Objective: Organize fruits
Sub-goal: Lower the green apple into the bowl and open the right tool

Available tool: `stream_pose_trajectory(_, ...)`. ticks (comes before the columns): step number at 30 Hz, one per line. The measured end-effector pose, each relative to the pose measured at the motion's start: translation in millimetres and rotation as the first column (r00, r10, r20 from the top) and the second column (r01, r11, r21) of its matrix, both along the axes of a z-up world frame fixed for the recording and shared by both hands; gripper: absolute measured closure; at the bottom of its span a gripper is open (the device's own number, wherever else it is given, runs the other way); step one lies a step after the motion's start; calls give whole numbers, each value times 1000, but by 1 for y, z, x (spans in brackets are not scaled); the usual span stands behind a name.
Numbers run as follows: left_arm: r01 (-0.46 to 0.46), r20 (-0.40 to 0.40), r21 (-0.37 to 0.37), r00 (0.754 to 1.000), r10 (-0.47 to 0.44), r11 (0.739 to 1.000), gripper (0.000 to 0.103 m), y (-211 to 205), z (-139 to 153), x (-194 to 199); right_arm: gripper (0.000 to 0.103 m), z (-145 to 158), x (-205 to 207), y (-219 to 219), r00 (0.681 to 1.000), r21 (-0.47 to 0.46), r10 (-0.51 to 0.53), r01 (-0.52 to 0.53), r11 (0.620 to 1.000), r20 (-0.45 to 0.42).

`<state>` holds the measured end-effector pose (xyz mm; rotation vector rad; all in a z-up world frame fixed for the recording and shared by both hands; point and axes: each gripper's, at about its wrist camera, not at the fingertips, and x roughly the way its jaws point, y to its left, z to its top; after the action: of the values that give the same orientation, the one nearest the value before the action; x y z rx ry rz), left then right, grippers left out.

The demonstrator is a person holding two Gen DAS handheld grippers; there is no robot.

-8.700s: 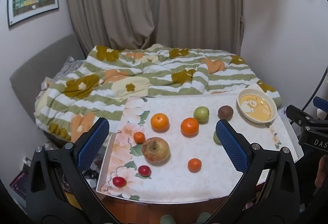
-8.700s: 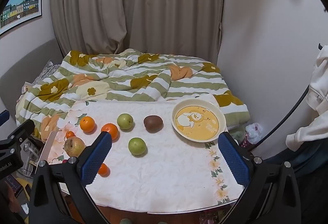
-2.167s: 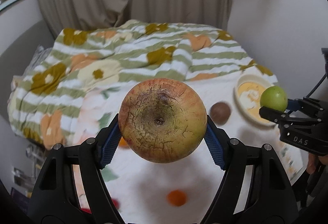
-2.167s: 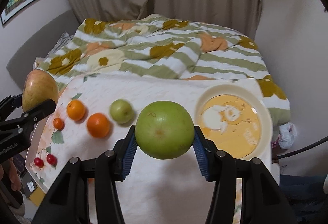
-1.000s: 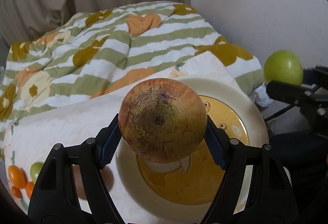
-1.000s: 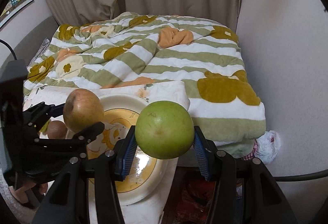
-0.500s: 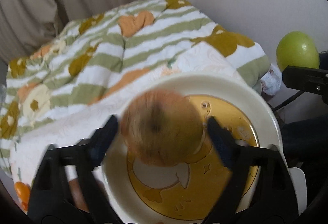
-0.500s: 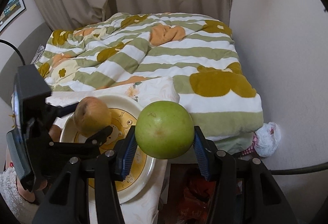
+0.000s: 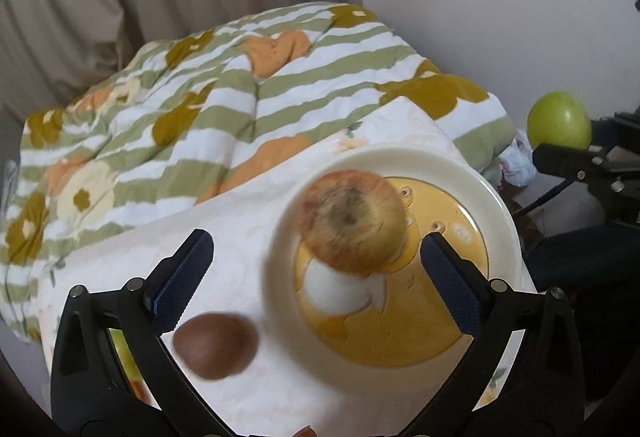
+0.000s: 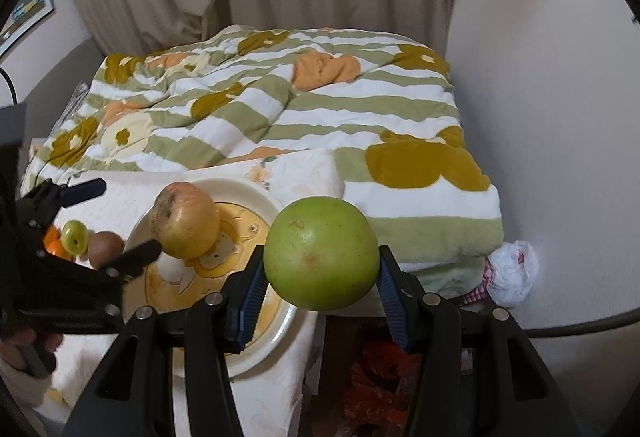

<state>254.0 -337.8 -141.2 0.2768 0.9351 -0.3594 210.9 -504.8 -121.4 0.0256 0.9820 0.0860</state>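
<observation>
Your left tool (image 9: 316, 269) has just been opening and now stands wide with nothing between its pads; the russet apple (image 9: 354, 221) sits on the plate (image 9: 440, 161). Your right tool (image 10: 320, 287) is clamped on the green apple (image 10: 322, 253), beside the plate. The kiwi (image 9: 216, 345), small green fruit (image 10: 75, 235) and oranges (image 10: 54, 243) wait on the surface (image 9: 248, 221).

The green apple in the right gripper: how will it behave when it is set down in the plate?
The green apple is round and smooth, so it will probably roll a little. The plate has a raised rim, which should stop it. It may bump the russet apple already there. It looks firm, so the right gripper hardly dents it.
</observation>
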Motion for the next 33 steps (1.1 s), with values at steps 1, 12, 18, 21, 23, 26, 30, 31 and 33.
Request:
stream_pose_trajectory(1,-12,-3,-2,1000,12,1000,0,5,2,-2,54,0,1,3,1000,-1,16,-16,1000,4)
stream_pose_trajectory(12,-158,-38,4,987,158,987,0,64,10,-15,54,-37,21,48,977,-42,210,-212,976,-36)
stream_pose_trajectory(18,-231,-67,13,971,231,973,0,92,1,-21,54,-55,29,58,966,-52,253,-256,965,-57)
stream_pose_trajectory(21,-263,-78,13,962,263,965,0,101,-3,-24,54,-59,30,64,960,-91,276,-280,956,-52)
stream_pose_trajectory(23,-281,-85,12,956,281,960,0,104,-5,-26,54,-61,28,67,955,-116,292,-296,948,-47)
stream_pose_trajectory(26,-301,-89,10,950,301,954,0,108,-5,-30,54,-65,29,70,950,-122,307,-312,942,-59)
stream_pose_trajectory(30,-316,-93,7,944,315,949,0,110,-6,-35,42,-64,25,72,948,-181,317,-316,931,-25)
stream_pose_trajectory(31,-320,-95,11,943,320,947,0,110,-7,-35,31,-63,25,73,947,-191,320,-318,929,-20)
stream_pose_trajectory(33,-331,-97,23,938,332,943,0,111,-7,-37,20,-62,25,72,948,-194,319,-317,928,-23)
